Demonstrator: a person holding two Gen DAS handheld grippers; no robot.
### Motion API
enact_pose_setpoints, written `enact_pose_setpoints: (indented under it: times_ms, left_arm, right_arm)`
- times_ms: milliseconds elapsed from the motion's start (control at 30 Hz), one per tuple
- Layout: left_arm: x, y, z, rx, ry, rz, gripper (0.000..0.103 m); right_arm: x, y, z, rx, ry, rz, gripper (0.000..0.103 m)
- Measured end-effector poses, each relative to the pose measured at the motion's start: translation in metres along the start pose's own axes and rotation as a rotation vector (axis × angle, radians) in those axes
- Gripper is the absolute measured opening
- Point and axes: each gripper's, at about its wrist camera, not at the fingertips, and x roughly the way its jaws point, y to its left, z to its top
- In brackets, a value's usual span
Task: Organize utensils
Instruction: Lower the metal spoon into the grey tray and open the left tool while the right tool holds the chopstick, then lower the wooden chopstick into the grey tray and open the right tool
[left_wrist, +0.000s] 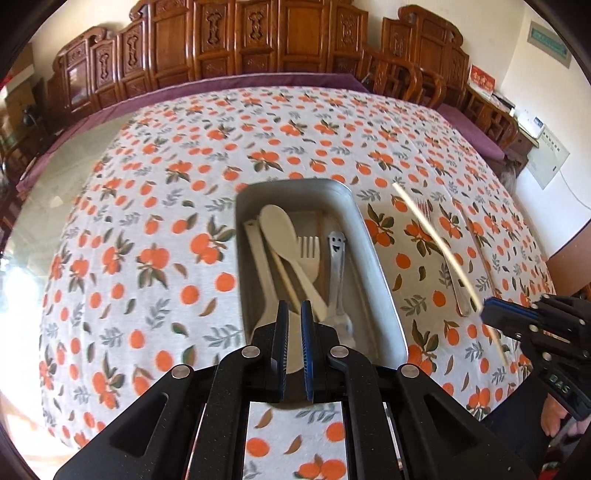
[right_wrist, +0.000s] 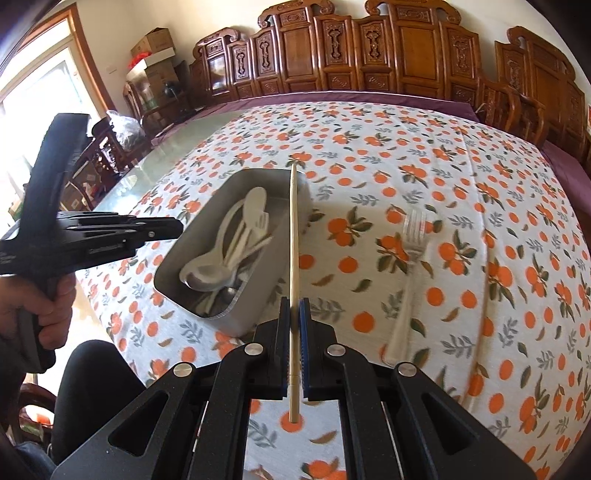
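A: Right gripper (right_wrist: 294, 308) is clenched on the chopstick (right_wrist: 293, 236), whose tip reaches over the metal tray (right_wrist: 258, 273).
B: Left gripper (left_wrist: 294, 310)?
A: Clamped on nothing, above the tray's crowded, overlapping utensils. Beside the tray, the fork (right_wrist: 408, 280) is blurred.
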Motion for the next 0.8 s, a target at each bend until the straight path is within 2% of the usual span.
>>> enact_pose_setpoints:
  times_ms: [367,800]
  left_arm:
    - [-0.045,0.023,0.004,0.008,-0.082,0.011,0.006]
    - [-0.057,0.040,-0.003,-0.012,-0.102,0.024,0.006]
  right_arm:
    - [0.030,0.028,0.026,0.015,0.026,0.045,0.006]
    - [0.072,0.043,0.056,0.053,0.077,0.089,0.006]
